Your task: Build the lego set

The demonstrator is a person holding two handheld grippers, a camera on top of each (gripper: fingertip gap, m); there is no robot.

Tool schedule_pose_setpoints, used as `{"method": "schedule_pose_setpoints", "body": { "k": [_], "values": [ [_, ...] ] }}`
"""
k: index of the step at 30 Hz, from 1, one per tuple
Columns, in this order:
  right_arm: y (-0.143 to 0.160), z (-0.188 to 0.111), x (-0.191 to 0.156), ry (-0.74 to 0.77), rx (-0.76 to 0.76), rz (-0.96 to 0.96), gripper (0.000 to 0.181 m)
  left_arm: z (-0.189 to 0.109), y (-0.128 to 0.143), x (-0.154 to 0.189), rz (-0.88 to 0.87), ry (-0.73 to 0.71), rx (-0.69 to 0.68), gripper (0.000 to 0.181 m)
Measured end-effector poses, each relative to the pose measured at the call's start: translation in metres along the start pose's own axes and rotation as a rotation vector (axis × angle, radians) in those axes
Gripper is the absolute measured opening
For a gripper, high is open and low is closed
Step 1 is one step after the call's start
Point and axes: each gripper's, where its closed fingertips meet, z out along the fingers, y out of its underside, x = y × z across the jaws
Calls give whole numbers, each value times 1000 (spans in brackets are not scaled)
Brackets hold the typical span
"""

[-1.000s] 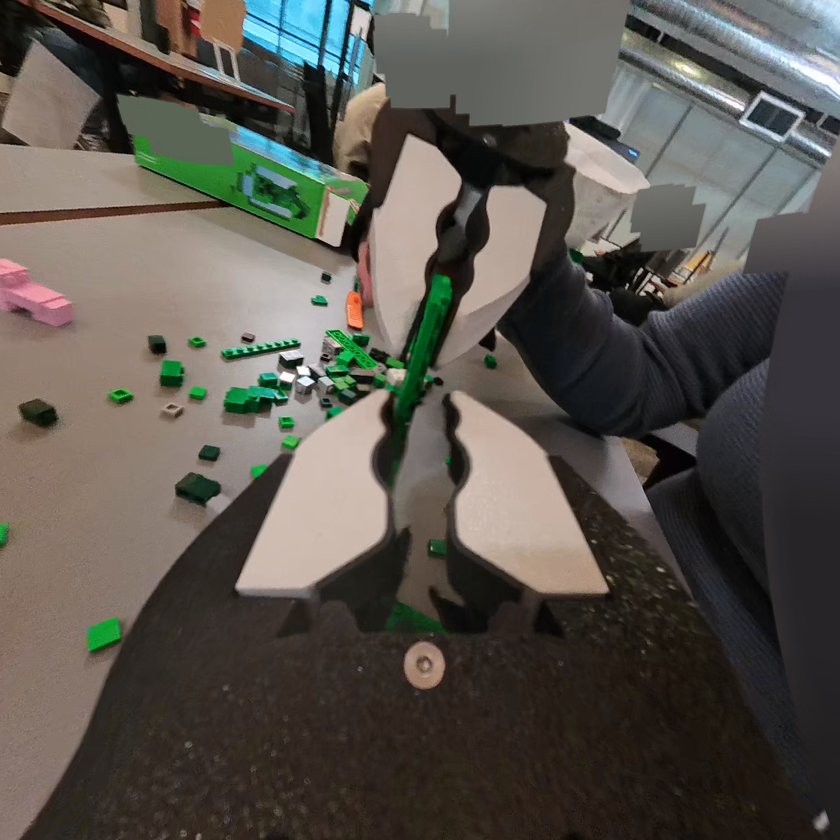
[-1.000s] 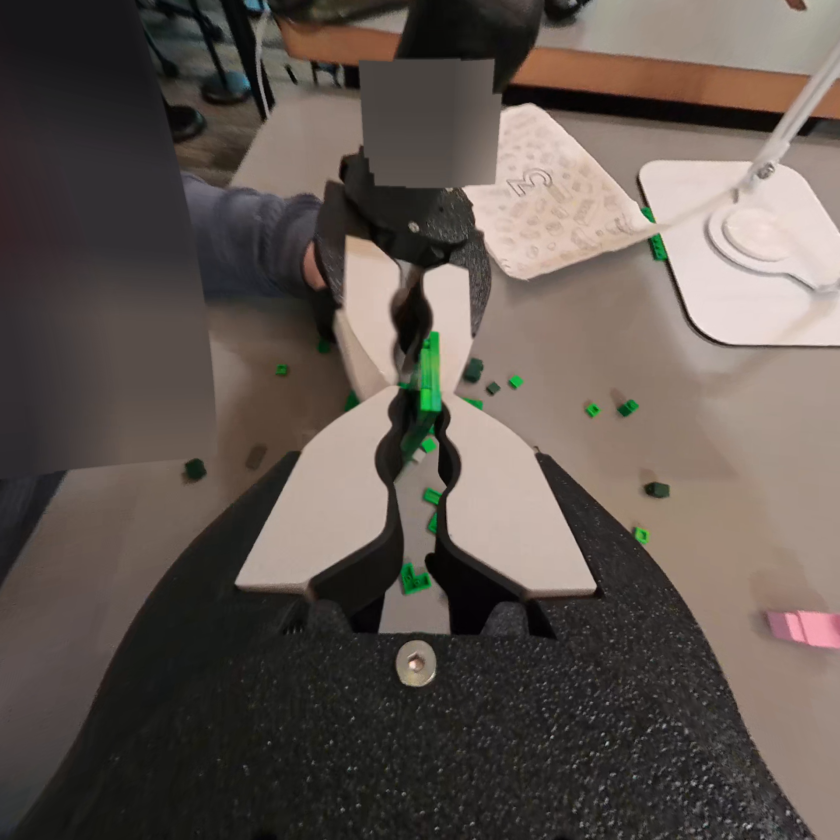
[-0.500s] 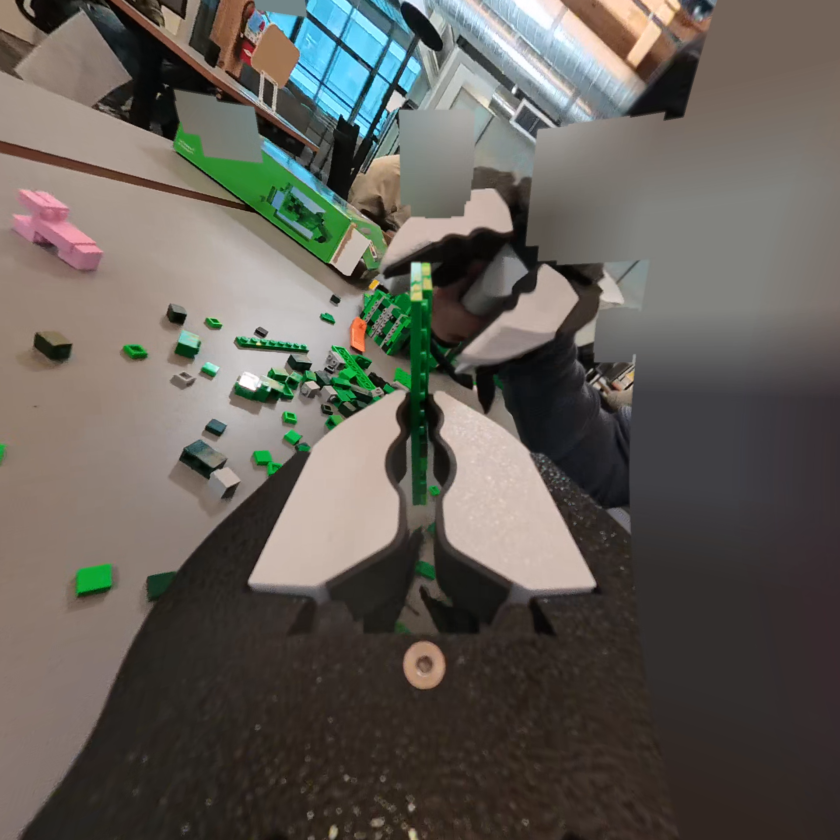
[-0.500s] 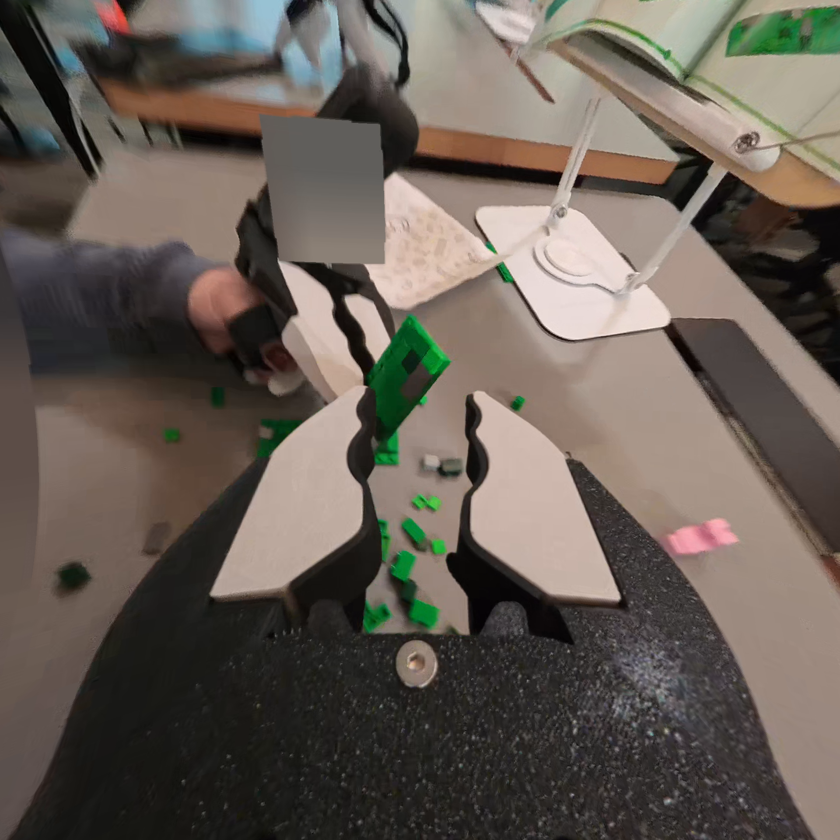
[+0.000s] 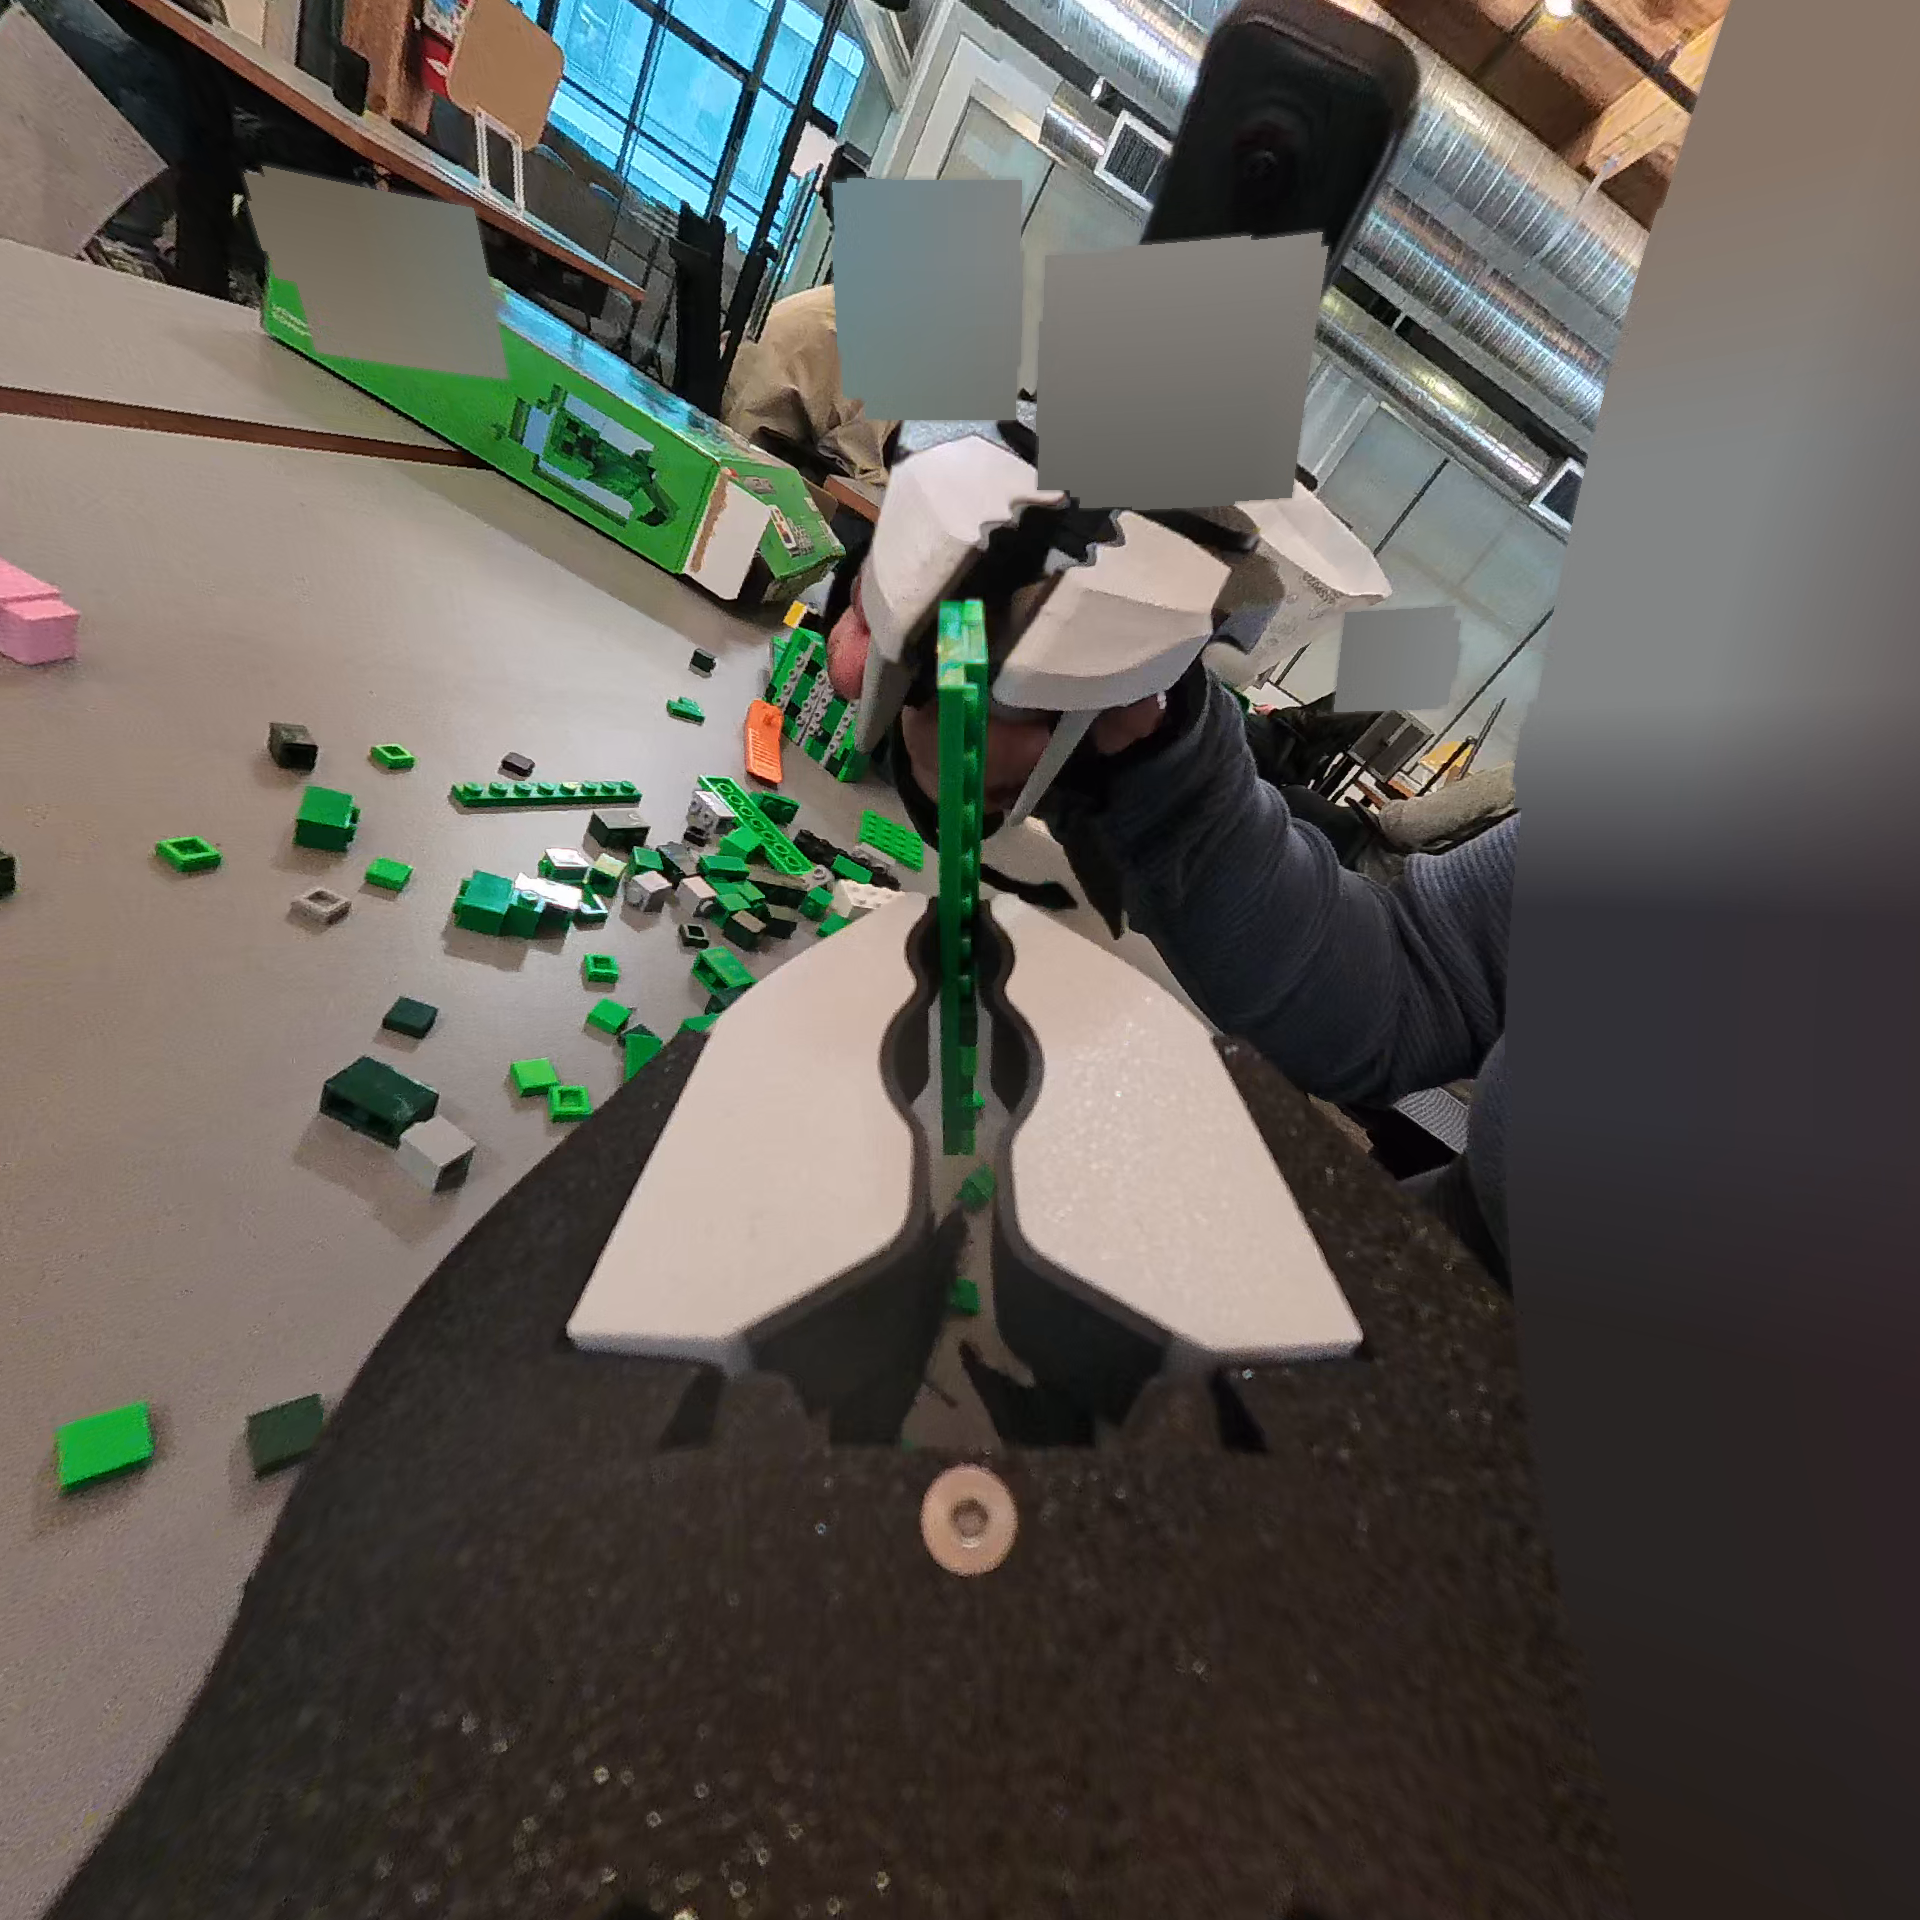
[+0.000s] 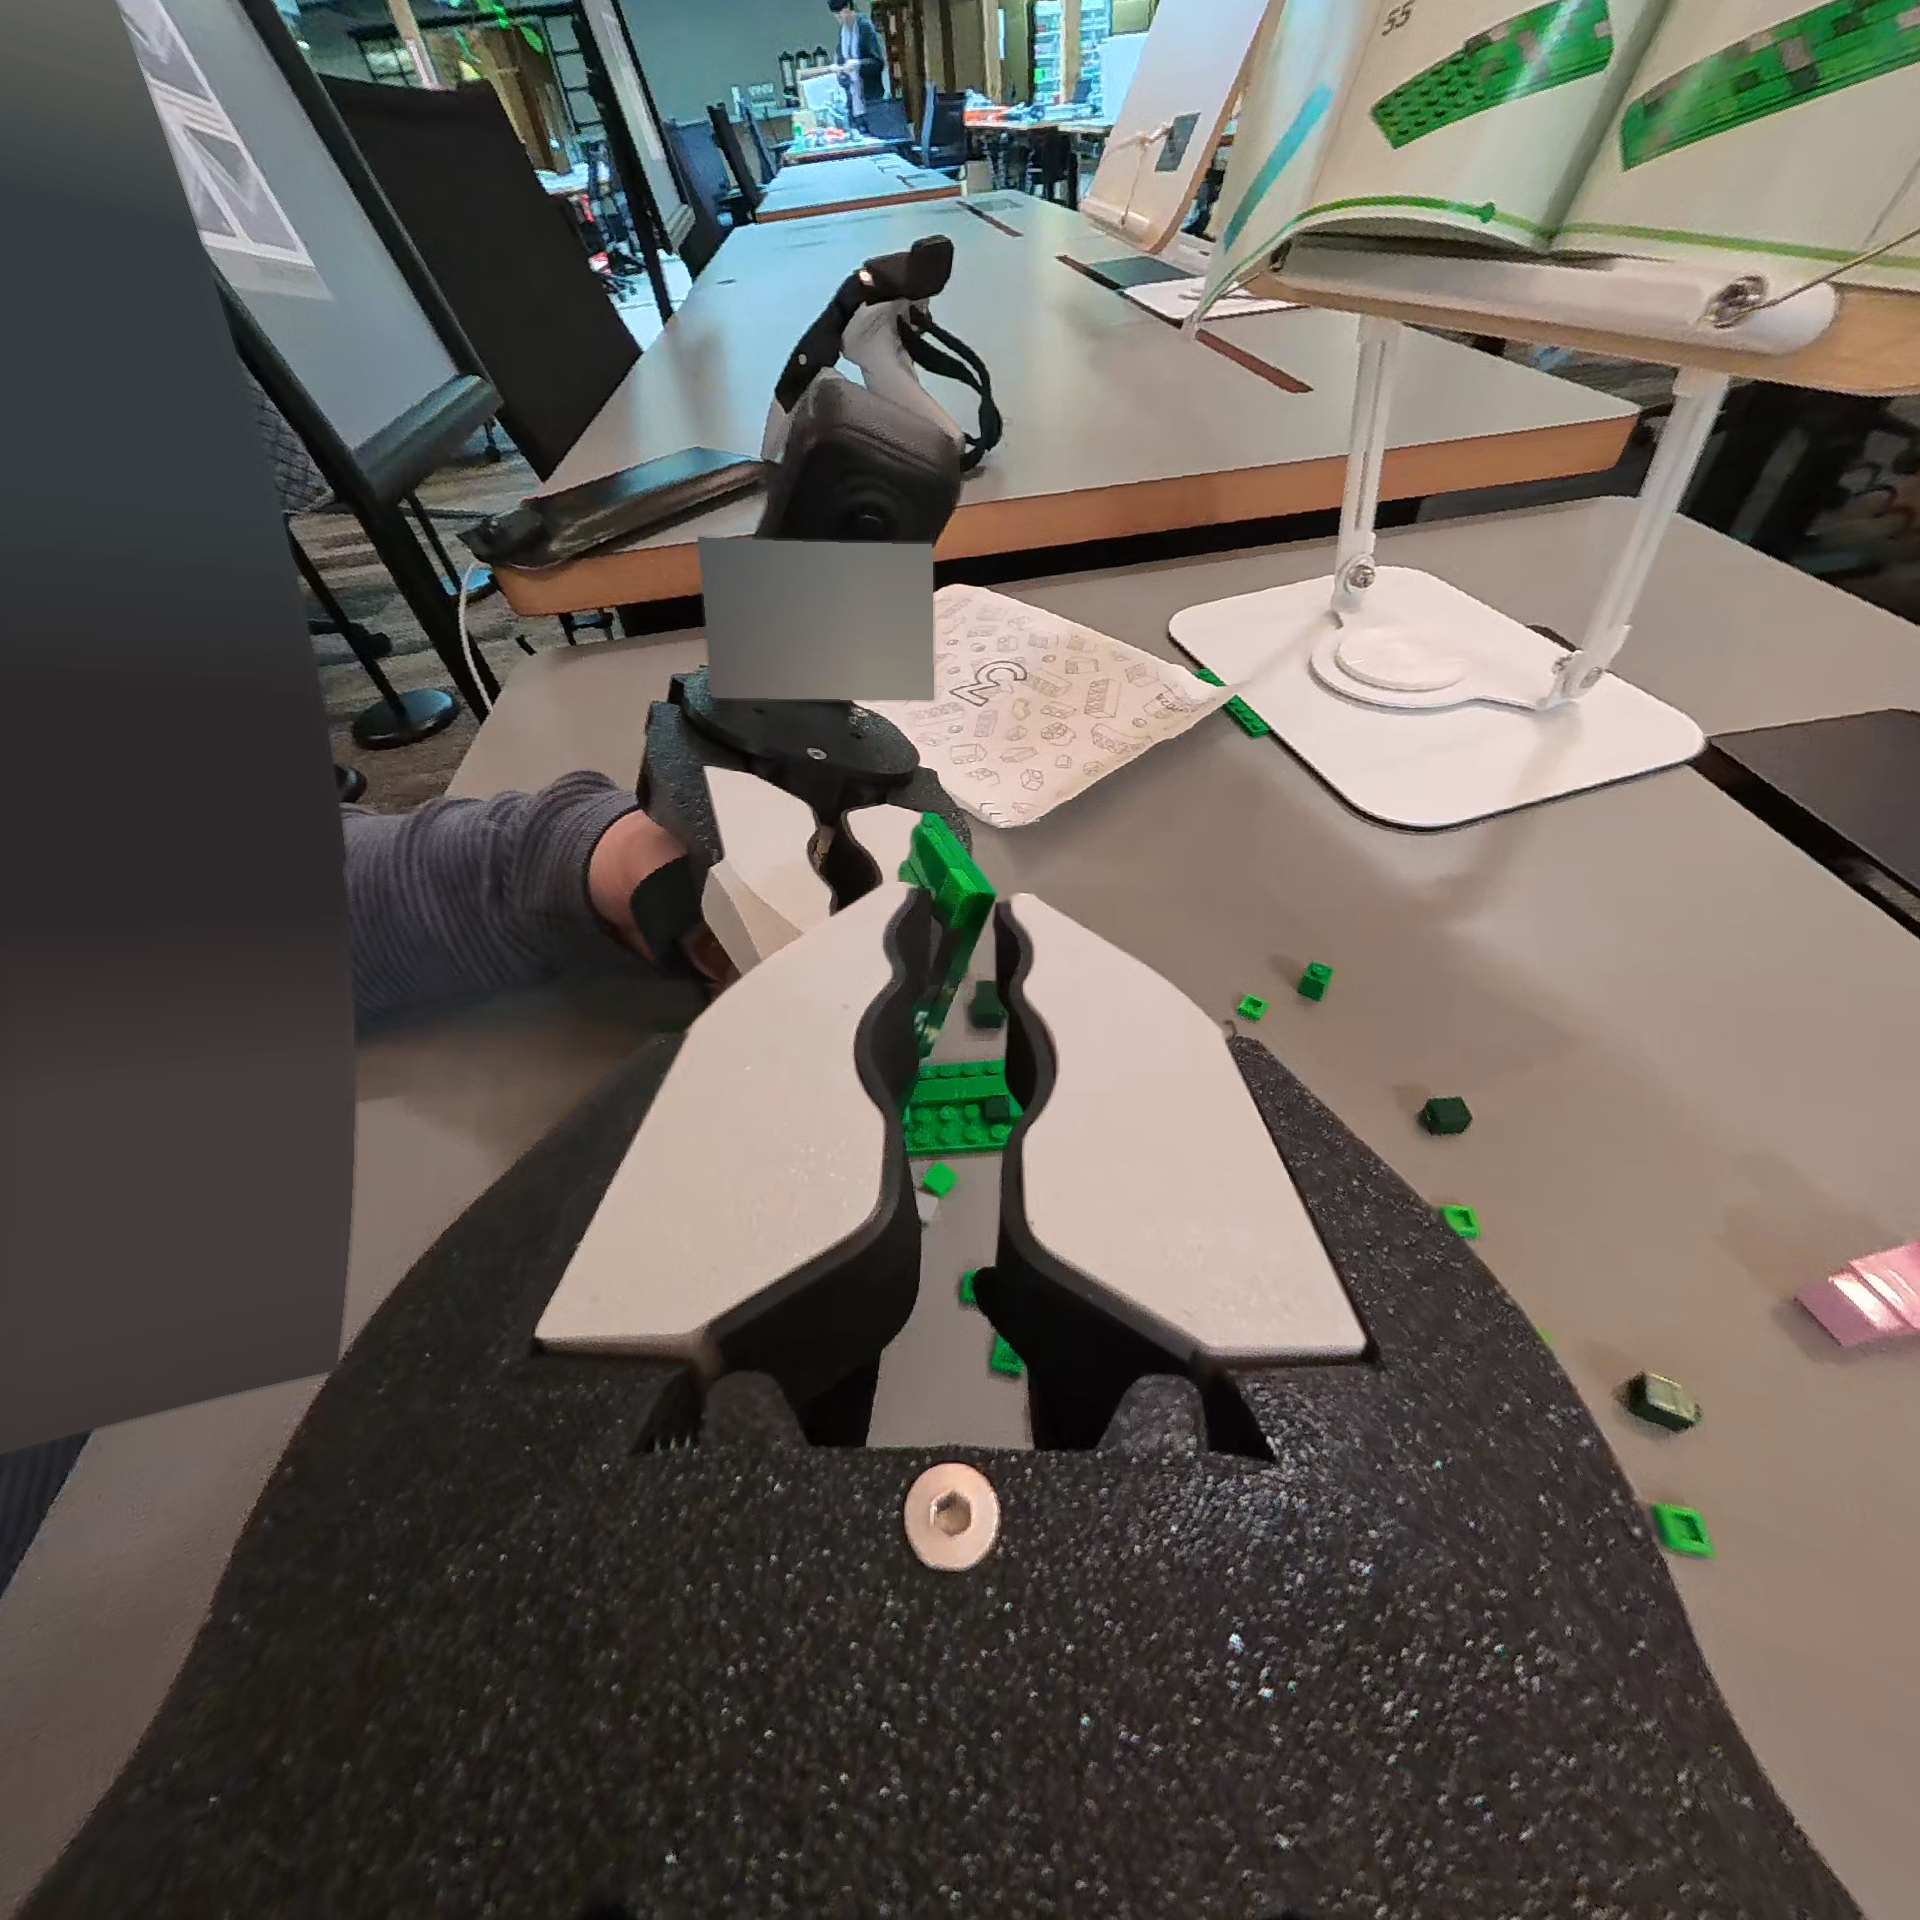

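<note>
Green and studded, the long plate (image 5: pixel 961 883) stands on edge above the grey table (image 5: pixel 208 582), clamped between the pale fingers of the left gripper (image 5: pixel 961 925) — its lower end sits down in the scalloped gap. Its top edge reaches the right gripper (image 5: pixel 1039 603), whose fingers stand slightly apart; whether they touch it is hard to tell. In the right wrist view the plate (image 6: pixel 945 894) shows only partly, cut off behind the right gripper (image 6: pixel 951 925). Loose bricks (image 5: pixel 665 883) — glossy, small, mostly green — litter the table beside a green box (image 5: pixel 582 436).
</note>
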Motion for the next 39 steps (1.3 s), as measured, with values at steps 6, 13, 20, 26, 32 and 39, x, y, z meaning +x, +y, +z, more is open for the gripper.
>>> {"method": "schedule_pose_setpoints", "body": {
  "k": [6,13,20,26,32,39],
  "values": [
    [2,9,14,235,-40,-105,22,-3,-5,-16,89,-157,18,5],
    [0,6,25,434,-1,-245,28,-8,-13,-21,10,-161,94,5],
    [15,1,16,392,19,-204,52,-30,-37,-29,-77,-165,300,5],
    [39,28,16,527,-198,-388,64,-25,-38,-24,-76,-134,318,5],
    [54,31,23,554,-375,-548,43,-20,-32,-18,-91,-78,275,8],
    [64,1,24,325,-514,-795,37,-20,-18,-6,-79,-4,94,11]
  ]
}}
